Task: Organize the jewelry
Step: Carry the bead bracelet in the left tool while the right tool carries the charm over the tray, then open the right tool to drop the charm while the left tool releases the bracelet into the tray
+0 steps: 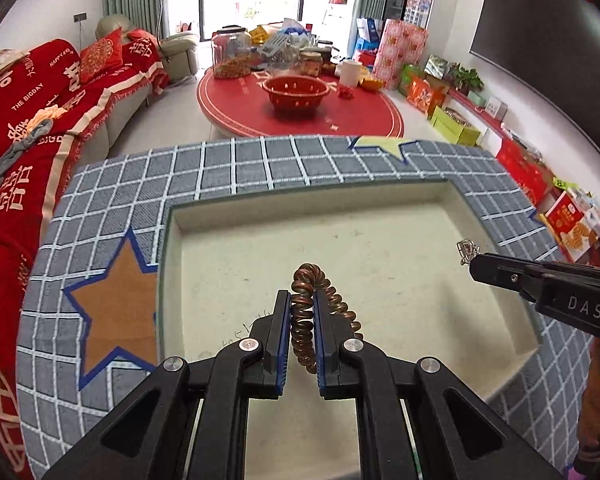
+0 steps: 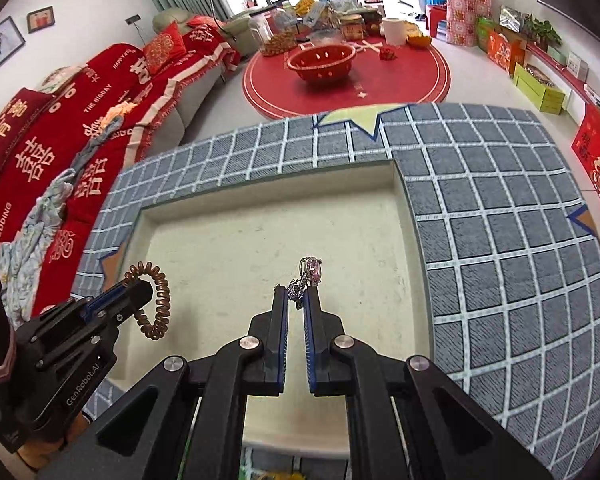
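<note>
Two grippers, both loaded, both over the cream tabletop (image 1: 380,248) that sits recessed inside a grey grid-pattern mat (image 1: 260,164).

Left gripper (image 1: 302,296): jaws pinched on a brown coil bracelet (image 1: 306,312). The loop stands up between the blue pads (image 1: 285,320), the top arc poking past the fingertips and the rest trailing off toward the right finger. From the right wrist view the same bracelet (image 2: 156,300) hangs as an open ring off the tip, clear of the surface.

Right gripper (image 2: 296,294): jaws together on a small silver jewelry piece (image 2: 310,274) with a pink oval stone. It sticks out above the fingertips, with some chain or setting bunched between the pads. Too small to say if it's a ring or a pendant. In the left wrist view it shows as a silver glint (image 1: 466,250) at the tip of the right gripper (image 1: 474,266), near the tabletop's right edge.

Grippers are well apart, left one nearer the tabletop's left side.

Mat has star patches: brown star (image 1: 116,300) at left, pale yellow-green star (image 1: 380,145) at the far edge.

Background: red round rug (image 1: 300,116) with a red colander (image 1: 295,90) on it, sofa with red covers (image 1: 40,120) at left.
</note>
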